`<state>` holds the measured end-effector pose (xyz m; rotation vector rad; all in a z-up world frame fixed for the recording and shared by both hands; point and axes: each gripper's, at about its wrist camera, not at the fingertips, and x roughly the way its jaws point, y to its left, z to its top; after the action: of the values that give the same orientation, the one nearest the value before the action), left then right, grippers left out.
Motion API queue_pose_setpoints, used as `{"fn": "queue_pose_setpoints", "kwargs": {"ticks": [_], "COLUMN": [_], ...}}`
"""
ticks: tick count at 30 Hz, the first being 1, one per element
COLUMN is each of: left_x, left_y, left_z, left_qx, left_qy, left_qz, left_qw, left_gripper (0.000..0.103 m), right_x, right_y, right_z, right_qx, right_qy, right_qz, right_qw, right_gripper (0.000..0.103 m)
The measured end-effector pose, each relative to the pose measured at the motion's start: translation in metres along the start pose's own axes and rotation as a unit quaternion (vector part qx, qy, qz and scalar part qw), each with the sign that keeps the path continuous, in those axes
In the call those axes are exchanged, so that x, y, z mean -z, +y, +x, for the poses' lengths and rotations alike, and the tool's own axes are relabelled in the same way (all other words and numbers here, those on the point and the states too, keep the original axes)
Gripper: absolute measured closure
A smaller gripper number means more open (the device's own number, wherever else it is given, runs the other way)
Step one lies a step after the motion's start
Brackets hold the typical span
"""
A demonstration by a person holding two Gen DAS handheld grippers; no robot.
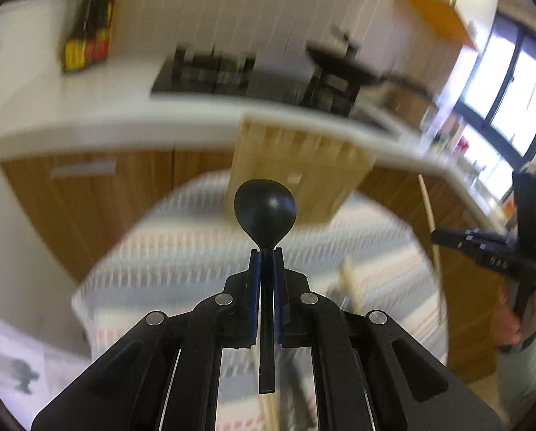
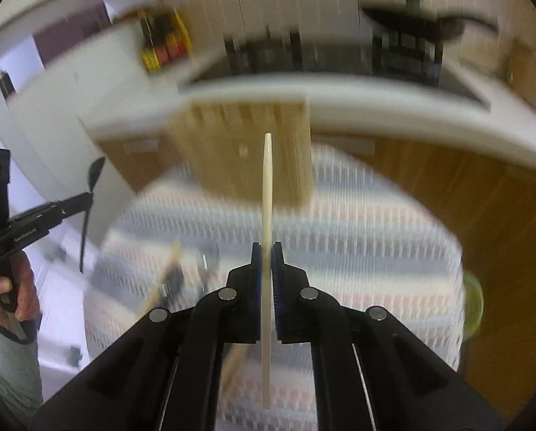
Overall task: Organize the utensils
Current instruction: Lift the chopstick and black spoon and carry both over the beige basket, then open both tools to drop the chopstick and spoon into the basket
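My left gripper point(image 1: 266, 251) is shut on the neck of a black spoon point(image 1: 265, 208), bowl pointing away, lifted above the round table with the striped cloth point(image 1: 181, 237). The right wrist view shows this gripper point(image 2: 88, 201) and its spoon point(image 2: 96, 170) at the left, held by a hand. My right gripper point(image 2: 266, 246) is shut on a thin pale wooden utensil point(image 2: 267, 186) seen edge-on, tip forward. The same gripper point(image 1: 436, 235) and stick point(image 1: 427, 208) appear at the right in the left wrist view. A wooden slatted holder point(image 2: 246, 151) stands on the table's far side.
More utensils lie blurred on the cloth, a wooden one point(image 2: 160, 283) and a dark one point(image 2: 177, 278). A yellow-green object point(image 2: 472, 301) sits at the table's right edge. Behind runs a white counter point(image 1: 106, 122) with a black stove point(image 1: 210, 72) and a pan point(image 1: 343, 61).
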<state>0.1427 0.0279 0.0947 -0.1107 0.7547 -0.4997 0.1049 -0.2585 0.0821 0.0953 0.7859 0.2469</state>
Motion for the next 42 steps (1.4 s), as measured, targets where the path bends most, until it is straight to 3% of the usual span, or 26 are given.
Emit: {"fn": "queue_pose_setpoints", "kwargs": {"ticks": [8,13,16,26,34,36,42], "left_x": [-0.078,-0.104,-0.112,-0.106,-0.093,-0.089,-0.076], "left_y": [-0.01,-0.021,-0.024,-0.005,0.006,0.01,0.02], "left_z": [-0.001,0.03,0.051,0.111,0.123,0.119,0.089], "left_qx": [0.024,0.023,0.023,0.01,0.03,0.035,0.054], "left_qy": [-0.125,-0.197,-0.218,-0.239,-0.224,-0.222,-0.209], "left_qz": [0.006,0.026,0.03,0.028,0.021,0.015,-0.012], "left_qw": [0.9918,0.9799,0.9752,0.9707,0.9738,0.9744,0.9763], "left_gripper": [0.099,0.099,0.099,0.099,0.098,0.097,0.068], "right_x": [-0.068,-0.101,-0.116,-0.126,-0.108,-0.103,-0.081], "right_y": [0.011,0.005,-0.002,-0.013,-0.011,-0.014,-0.01], "right_z": [-0.016,-0.001,0.017,0.087,0.1,0.098,0.078], "right_qx": [-0.005,0.018,0.022,0.032,0.03,0.021,0.004], "right_qy": [-0.179,-0.248,-0.267,-0.269,-0.252,-0.242,-0.209], "right_qz": [-0.012,-0.006,0.005,0.017,0.014,0.019,0.02], "right_qw": [0.984,0.969,0.963,0.962,0.967,0.97,0.978], "right_gripper": [0.099,0.099,0.099,0.099,0.098,0.094,0.087]}}
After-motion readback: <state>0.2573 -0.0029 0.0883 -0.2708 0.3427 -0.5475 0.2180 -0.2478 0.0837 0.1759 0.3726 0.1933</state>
